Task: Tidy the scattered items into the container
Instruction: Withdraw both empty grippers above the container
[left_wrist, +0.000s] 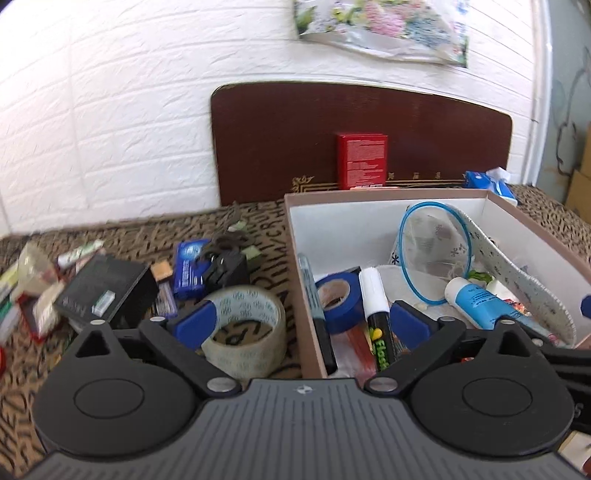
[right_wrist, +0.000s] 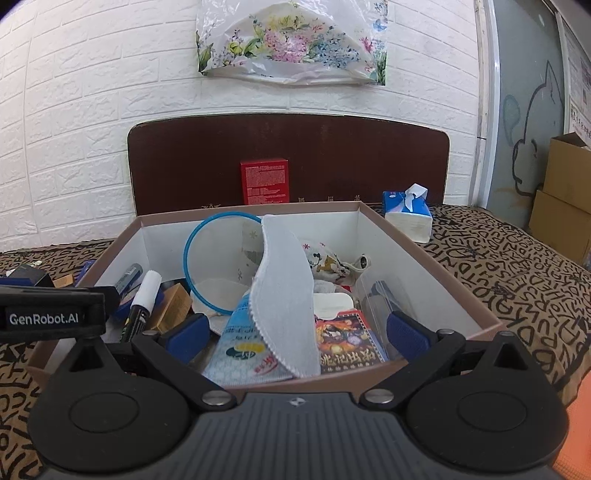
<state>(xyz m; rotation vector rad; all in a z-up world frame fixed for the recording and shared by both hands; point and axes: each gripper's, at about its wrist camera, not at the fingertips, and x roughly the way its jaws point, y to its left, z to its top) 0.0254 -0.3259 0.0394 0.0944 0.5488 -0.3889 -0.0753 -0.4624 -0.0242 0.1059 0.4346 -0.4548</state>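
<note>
My left tongs (left_wrist: 301, 325), spread wide and empty, straddle the box (left_wrist: 295, 266) wall, with the clear tape roll (left_wrist: 245, 332) lying flat on the bed just beside their left finger, nearer than my wide, empty right tongs (right_wrist: 297, 332).

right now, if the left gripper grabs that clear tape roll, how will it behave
The clear tape roll is a wide hollow ring lying flat on the cloth, so it probably won't roll until tipped on edge. It looks light and fairly stiff. Its glossy side may slip, so the open left gripper might hold better across the wall.
</note>
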